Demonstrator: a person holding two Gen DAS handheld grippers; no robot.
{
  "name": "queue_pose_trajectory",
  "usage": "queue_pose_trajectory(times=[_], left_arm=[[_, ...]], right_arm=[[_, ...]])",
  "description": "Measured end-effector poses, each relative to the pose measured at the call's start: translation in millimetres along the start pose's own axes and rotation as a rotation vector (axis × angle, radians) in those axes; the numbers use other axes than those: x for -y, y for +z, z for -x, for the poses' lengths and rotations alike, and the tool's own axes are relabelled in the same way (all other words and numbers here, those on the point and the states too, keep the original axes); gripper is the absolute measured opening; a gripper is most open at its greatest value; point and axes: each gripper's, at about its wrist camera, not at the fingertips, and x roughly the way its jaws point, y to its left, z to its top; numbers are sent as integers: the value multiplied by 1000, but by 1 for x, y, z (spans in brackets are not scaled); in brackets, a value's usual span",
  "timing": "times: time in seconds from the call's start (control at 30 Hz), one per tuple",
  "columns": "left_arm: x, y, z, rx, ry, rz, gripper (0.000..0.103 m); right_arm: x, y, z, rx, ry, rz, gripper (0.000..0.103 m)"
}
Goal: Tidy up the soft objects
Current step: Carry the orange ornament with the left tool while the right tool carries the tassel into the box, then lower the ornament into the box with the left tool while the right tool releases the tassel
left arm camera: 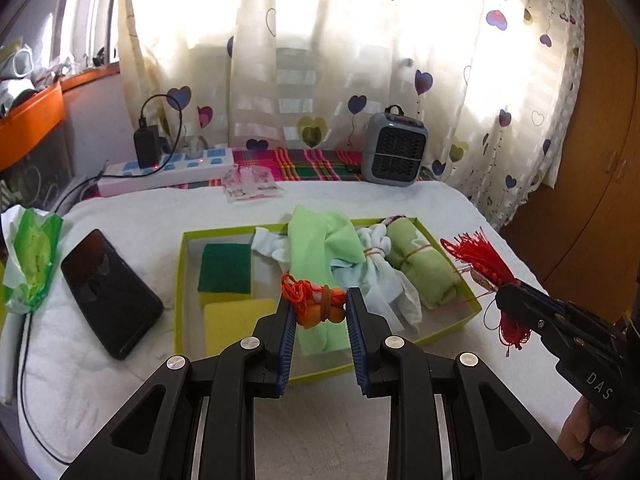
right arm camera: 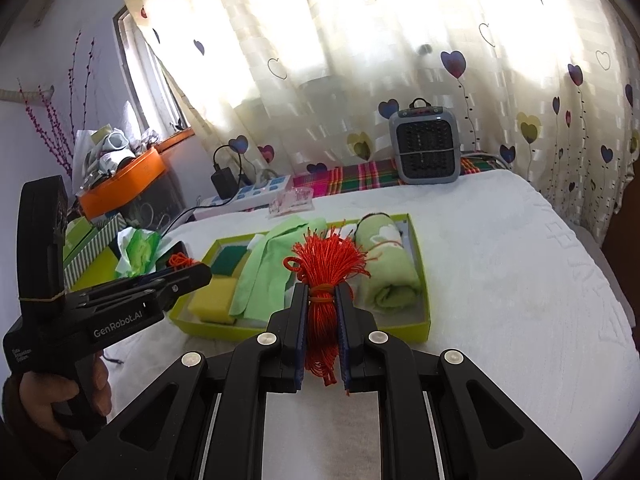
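A yellow-green shallow box (left arm camera: pixel 182 280) (right arm camera: pixel 424 320) lies on the white bed. It holds a green-topped sponge (left arm camera: pixel 225 268), a yellow sponge (left arm camera: pixel 232 320), a light green cloth (left arm camera: pixel 316 248), a white tied cloth (left arm camera: pixel 376 264) and a rolled green towel (left arm camera: pixel 420 268) (right arm camera: pixel 388 264). My left gripper (left arm camera: pixel 320 304) is shut on an orange bundle of cord (left arm camera: pixel 316 300) held above the box's near side. My right gripper (right arm camera: pixel 323 296) is shut on a red tassel bundle (right arm camera: pixel 326 268), held at the box's right edge; it also shows in the left wrist view (left arm camera: pixel 500 292).
A black phone (left arm camera: pixel 110 292) and a green tissue pack (left arm camera: pixel 32 256) lie left of the box. A power strip (left arm camera: pixel 164 172), a small pink packet (left arm camera: pixel 250 184) and a grey heater (left arm camera: pixel 394 148) stand at the back by the curtain. A wooden wardrobe (left arm camera: pixel 600 160) is at the right.
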Motion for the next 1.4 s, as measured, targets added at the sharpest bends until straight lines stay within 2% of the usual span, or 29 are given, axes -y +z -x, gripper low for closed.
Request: queue_pose_trajectory(times=[0.63,0.8,1.4], left_arm=[[1,19,-62,-36,61,-25,23],[-1,17,-74,-59,68,-25,24],[0,13,-85,-87,70,-29,26]], right_arm=[[-4,25,-72,-35,-39,78,14],[0,22,-92,-82,-42,82,14],[3,16,-102,-125,-34,77,14]])
